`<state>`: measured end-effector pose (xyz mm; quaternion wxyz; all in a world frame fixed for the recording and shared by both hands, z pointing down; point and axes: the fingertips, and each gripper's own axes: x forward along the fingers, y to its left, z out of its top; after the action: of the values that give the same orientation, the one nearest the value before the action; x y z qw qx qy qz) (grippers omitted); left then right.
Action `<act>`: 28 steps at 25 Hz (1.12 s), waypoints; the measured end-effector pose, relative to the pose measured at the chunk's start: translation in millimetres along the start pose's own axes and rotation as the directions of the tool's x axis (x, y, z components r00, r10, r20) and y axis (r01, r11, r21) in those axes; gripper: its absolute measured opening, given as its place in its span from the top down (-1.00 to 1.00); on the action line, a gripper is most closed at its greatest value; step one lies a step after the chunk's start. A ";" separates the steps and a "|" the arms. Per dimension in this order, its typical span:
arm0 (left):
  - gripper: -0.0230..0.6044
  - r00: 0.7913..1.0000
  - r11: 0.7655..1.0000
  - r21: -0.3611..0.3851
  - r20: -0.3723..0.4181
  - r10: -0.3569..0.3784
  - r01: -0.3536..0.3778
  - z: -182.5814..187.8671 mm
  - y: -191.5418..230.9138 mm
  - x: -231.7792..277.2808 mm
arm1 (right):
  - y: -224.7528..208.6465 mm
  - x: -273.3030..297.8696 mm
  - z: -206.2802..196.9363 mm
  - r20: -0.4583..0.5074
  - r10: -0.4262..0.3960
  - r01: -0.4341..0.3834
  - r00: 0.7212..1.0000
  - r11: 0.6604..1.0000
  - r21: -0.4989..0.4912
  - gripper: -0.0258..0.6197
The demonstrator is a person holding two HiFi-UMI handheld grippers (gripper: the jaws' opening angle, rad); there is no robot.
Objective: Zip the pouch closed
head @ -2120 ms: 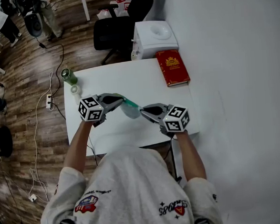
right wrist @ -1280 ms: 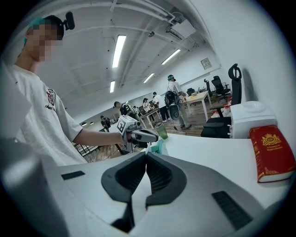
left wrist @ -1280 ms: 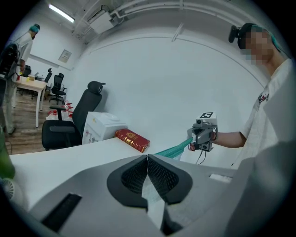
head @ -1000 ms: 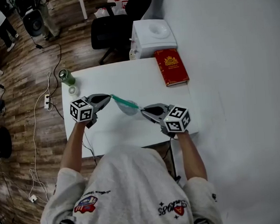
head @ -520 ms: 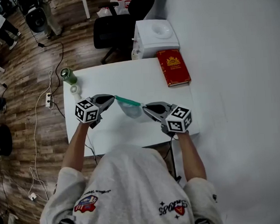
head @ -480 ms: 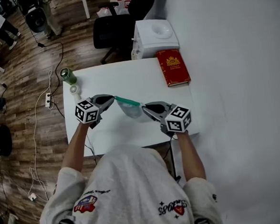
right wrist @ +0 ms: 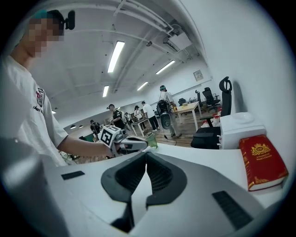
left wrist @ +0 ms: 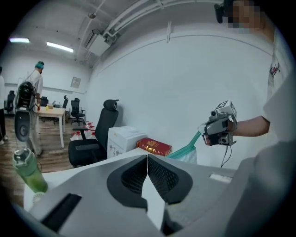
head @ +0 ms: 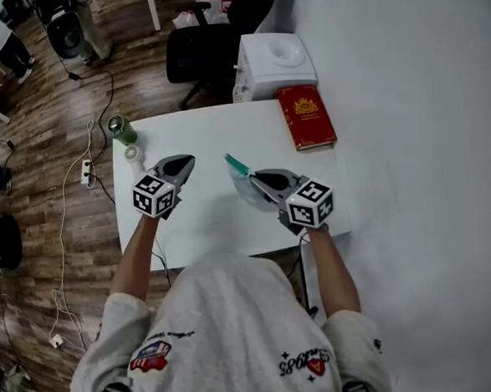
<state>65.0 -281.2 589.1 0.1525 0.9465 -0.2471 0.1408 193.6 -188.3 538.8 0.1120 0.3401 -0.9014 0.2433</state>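
Now our left gripper is closed, empty; our right gripper pinches the clear plastic pouch with green zip strip over the white table. Red hardcover book: gold crest, lettering unreadable.

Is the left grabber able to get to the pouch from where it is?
Probably yes. Only bare table lies between the left gripper and the pouch, which the shut right gripper holds up. Nothing blocks the way, but the left jaws are shut and would have to open first.
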 end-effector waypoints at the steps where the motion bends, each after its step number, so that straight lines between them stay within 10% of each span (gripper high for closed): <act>1: 0.91 0.999 0.999 0.013 0.000 0.033 -0.033 3.3 4.1 -1.9 | -3.5 -0.7 1.7 0.006 -0.020 0.020 1.000 1.000 -0.002 0.87; 15: 0.91 0.982 0.988 0.044 0.126 0.143 -0.149 58.3 6.4 -19.6 | -28.8 -7.3 51.8 0.172 -0.244 0.270 0.955 0.951 -0.152 0.87; 28: 0.91 0.971 0.983 0.031 0.165 0.173 -0.180 66.5 11.2 -33.2 | -30.9 -10.4 74.8 0.242 -0.284 0.330 0.928 0.927 -0.177 0.88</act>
<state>44.1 -300.2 519.4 0.0971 0.9324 -0.3384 0.0824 219.3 -241.1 482.2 0.0883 0.4874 -0.8644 0.0865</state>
